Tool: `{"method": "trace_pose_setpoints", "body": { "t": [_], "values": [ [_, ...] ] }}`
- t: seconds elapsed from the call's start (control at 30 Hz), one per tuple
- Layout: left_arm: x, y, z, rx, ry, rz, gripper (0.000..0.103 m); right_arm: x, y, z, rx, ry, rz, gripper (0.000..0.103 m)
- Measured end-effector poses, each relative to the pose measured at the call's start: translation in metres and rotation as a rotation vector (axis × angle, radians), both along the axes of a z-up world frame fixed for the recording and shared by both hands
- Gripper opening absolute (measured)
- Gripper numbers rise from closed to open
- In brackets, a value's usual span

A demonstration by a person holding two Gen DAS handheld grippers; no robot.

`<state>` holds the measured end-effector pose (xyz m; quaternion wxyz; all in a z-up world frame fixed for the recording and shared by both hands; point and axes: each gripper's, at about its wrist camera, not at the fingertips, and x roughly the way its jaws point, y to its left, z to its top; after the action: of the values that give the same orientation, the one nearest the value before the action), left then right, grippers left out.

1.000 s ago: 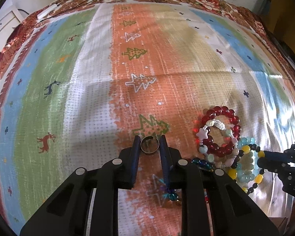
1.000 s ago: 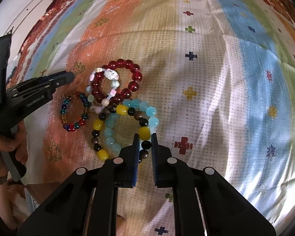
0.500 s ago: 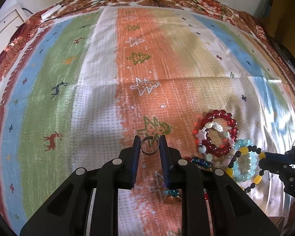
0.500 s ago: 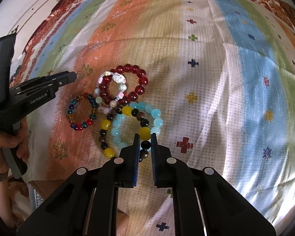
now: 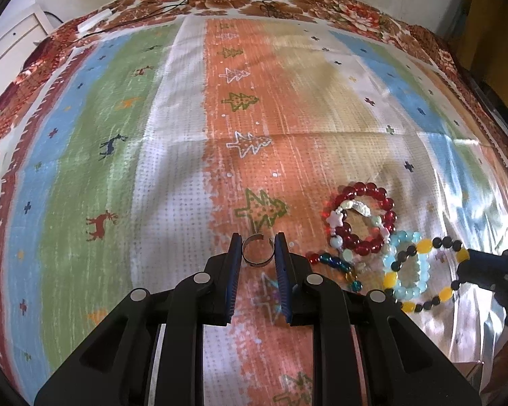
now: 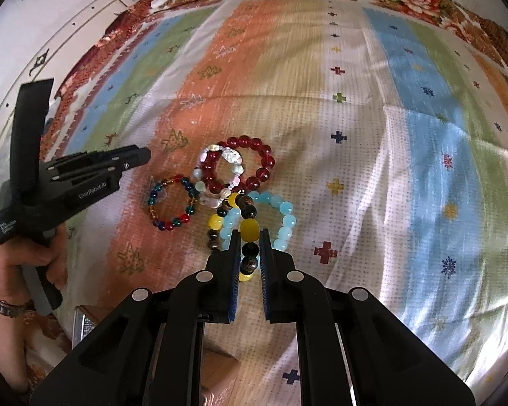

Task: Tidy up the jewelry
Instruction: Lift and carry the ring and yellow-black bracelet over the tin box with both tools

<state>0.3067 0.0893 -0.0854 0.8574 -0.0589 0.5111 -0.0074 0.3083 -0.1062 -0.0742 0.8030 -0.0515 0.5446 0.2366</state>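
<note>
Left wrist view: left gripper [image 5: 258, 248] was closed on a small open metal ring [image 5: 258, 253], pinched between both fingertips above the orange stripe of the patterned cloth [image 5: 118, 176]. To the right lay a dark red bead bracelet [image 5: 364, 216], a pale blue bead bracelet [image 5: 406, 267] and a multicoloured small-bead bracelet [image 5: 335, 264], touching in a cluster. The right gripper [image 5: 470, 260] entered from the right edge, gripping the yellow-and-black bead bracelet [image 5: 423, 270].

Right wrist view: right gripper [image 6: 250, 240] was nearly closed on the yellow-and-black bead bracelet [image 6: 249, 230], one strand between its fingers. The dark red bead bracelet [image 6: 254, 165], pale blue bead bracelet [image 6: 281, 220] and multicoloured small-bead bracelet [image 6: 171, 206] lay just beyond; the left gripper [image 6: 142, 157] stood left.
</note>
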Motion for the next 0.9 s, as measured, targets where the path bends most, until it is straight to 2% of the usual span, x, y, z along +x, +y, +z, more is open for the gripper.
{"method": "trace_pose_setpoints", "body": {
  "t": [0.67,0.9],
  "values": [
    [-0.034,-0.003,0.022,0.0,-0.032,0.018,0.019,-0.025,-0.009,0.021,-0.042,-0.092,-0.017,0.012],
    [-0.043,-0.007,0.033,-0.008,-0.052,0.015,0.019,-0.038,-0.018,0.037,-0.039,-0.158,-0.015,0.011]
  ]
}}
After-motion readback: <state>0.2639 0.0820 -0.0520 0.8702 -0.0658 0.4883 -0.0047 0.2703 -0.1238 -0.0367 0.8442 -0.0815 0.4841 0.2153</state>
